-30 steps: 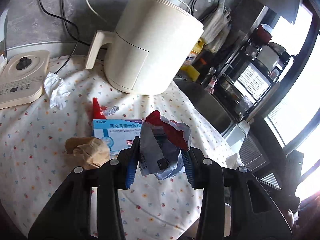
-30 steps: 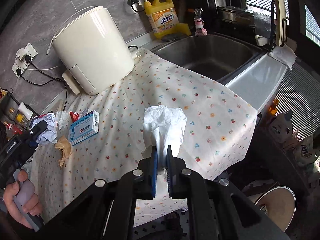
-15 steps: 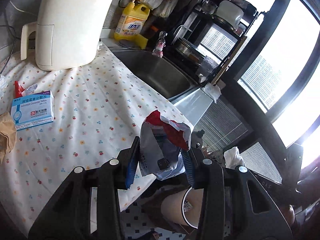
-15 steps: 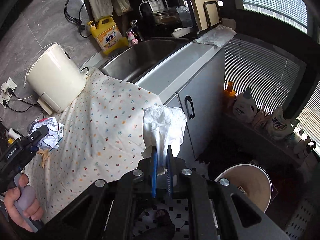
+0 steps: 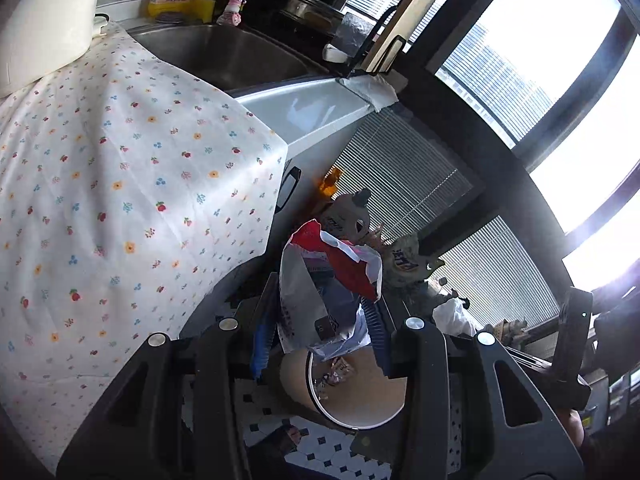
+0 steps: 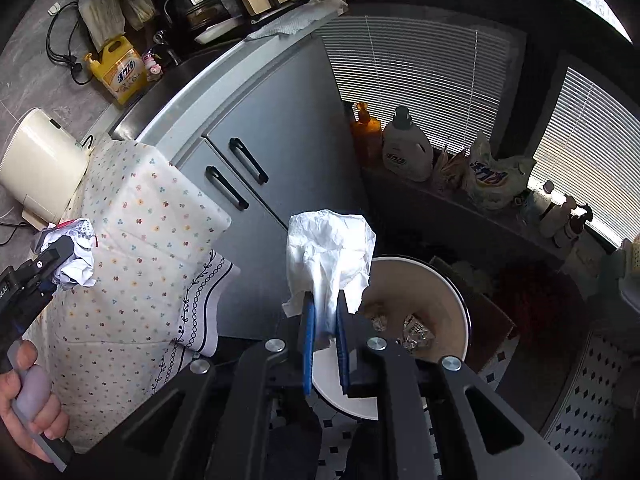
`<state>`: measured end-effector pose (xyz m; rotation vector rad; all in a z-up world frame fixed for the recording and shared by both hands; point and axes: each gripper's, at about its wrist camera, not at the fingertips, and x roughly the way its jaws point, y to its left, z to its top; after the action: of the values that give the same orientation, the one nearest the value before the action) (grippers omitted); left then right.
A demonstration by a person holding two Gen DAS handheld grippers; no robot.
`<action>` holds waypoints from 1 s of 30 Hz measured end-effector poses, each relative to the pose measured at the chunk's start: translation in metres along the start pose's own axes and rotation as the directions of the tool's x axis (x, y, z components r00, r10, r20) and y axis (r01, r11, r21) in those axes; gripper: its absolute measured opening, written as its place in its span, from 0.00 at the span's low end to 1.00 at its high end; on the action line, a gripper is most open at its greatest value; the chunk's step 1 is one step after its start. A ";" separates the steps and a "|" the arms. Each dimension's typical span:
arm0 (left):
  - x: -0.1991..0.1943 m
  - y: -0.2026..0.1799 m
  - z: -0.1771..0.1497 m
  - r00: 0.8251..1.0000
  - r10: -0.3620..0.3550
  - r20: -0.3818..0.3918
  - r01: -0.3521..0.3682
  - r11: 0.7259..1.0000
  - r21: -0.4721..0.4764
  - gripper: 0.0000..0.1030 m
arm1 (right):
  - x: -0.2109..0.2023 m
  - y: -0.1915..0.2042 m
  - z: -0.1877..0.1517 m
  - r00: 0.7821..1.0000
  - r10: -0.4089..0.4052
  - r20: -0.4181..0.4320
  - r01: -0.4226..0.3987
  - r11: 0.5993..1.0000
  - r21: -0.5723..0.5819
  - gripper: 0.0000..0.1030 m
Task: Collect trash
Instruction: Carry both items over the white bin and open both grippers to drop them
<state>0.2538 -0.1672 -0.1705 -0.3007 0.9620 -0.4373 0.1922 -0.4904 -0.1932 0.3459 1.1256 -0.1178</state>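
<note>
Hanging over the trash bin (image 6: 452,300), the right hand-held gripper (image 6: 324,332) pinches a crumpled white tissue (image 6: 330,248) by its lower tail, jaws narrow and just easing apart. Soft, feather-light stuff that should flutter down. The left hand-held gripper (image 5: 318,332), half-open, clamps a crinkly red-and-silver wrapper (image 5: 324,280) mid-body above the same bin; stiff foil, slippery, likely springing free on release.

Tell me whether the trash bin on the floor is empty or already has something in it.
Not empty. The right wrist view looks down into the open, lidless trash bin, where crumpled shiny wrappers lie at the bottom. It is far from full.
</note>
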 end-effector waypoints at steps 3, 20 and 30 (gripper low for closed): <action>0.022 -0.011 -0.014 0.999 0.001 -0.045 -0.001 1.000 0.001 0.39 | 0.012 -0.020 -0.010 0.999 -0.008 -0.038 0.009 1.000 0.011 0.12; 0.082 -0.059 -0.055 0.982 0.013 -0.187 -0.003 0.999 0.052 0.40 | 0.026 -0.078 -0.027 0.997 -0.025 -0.076 0.028 0.999 0.039 0.54; 0.114 -0.097 -0.072 0.968 -0.052 -0.246 0.075 0.994 0.082 0.42 | -0.005 -0.115 -0.031 0.997 -0.070 -0.033 0.073 0.993 0.096 0.60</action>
<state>0.2283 -0.3113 -0.2489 -0.1982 1.1708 -0.5848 0.1328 -0.5886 -0.2252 0.3951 1.1644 -0.2313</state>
